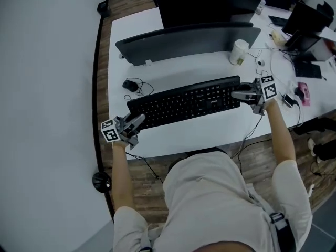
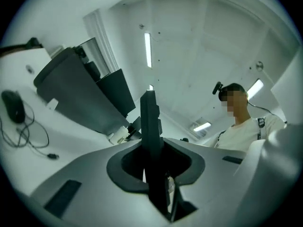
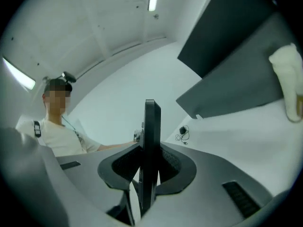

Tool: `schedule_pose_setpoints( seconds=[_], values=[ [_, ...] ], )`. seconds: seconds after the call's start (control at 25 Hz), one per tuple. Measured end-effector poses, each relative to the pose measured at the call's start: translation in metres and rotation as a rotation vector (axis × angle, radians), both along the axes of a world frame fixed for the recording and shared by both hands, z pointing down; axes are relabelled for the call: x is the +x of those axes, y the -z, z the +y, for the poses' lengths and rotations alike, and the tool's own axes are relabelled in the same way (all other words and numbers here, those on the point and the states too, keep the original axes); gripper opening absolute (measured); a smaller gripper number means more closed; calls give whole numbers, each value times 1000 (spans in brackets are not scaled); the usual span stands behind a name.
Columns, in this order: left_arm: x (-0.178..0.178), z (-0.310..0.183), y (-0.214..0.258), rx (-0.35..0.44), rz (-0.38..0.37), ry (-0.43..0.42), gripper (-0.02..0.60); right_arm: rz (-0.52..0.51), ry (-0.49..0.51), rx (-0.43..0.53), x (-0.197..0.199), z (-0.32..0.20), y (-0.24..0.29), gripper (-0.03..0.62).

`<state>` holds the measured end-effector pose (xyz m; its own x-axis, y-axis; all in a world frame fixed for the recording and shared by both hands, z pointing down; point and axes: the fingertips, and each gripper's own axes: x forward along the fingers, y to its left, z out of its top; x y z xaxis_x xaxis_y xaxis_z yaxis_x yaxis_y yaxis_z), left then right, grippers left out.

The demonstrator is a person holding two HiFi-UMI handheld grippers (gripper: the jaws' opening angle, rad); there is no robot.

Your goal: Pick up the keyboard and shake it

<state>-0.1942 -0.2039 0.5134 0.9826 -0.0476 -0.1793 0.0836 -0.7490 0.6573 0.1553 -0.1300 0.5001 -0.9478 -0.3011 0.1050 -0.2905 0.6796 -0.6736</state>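
Keyboard [image 1: 184, 103] clamped endwise by left tongs [image 1: 137, 121], right tongs [image 1: 239, 94].

White desk [image 1: 194, 133] is standing on a wood-plank floor [image 1: 140, 193]. Black keyboard [image 1: 184, 103] is lying along its front half; contact with the top cannot be confirmed. Black wired mouse [image 1: 130, 85] is sitting near the left edge, its cable [image 1: 145, 90] looping beside it. Two dark curved monitors [image 1: 189, 42] are standing behind, with a white cylindrical object [image 1: 239, 51] just right of the nearer one. A pink item [image 1: 303, 93] is lying at far right.

keyboard [image 1: 184, 101] ends hidden under left tool [image 1: 140, 119], right tool [image 1: 235, 95]
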Motion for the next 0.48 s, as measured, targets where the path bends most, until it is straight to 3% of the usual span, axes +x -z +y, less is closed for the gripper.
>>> schedule_pose_setpoints(
  seconds=[0.16, 0.28, 0.48],
  values=[
    [-4, -23, -47, -205, 61, 125, 96, -71, -118, -162, -6, -2, -43, 104],
    [5, -34, -60, -356, 158, 198, 95, -152, -216, -267, -6, -3, -75, 106],
    [23, -43, -91, -480, 143, 266, 97, -366, -474, -373, 14, -28, -106, 107]
  ],
)
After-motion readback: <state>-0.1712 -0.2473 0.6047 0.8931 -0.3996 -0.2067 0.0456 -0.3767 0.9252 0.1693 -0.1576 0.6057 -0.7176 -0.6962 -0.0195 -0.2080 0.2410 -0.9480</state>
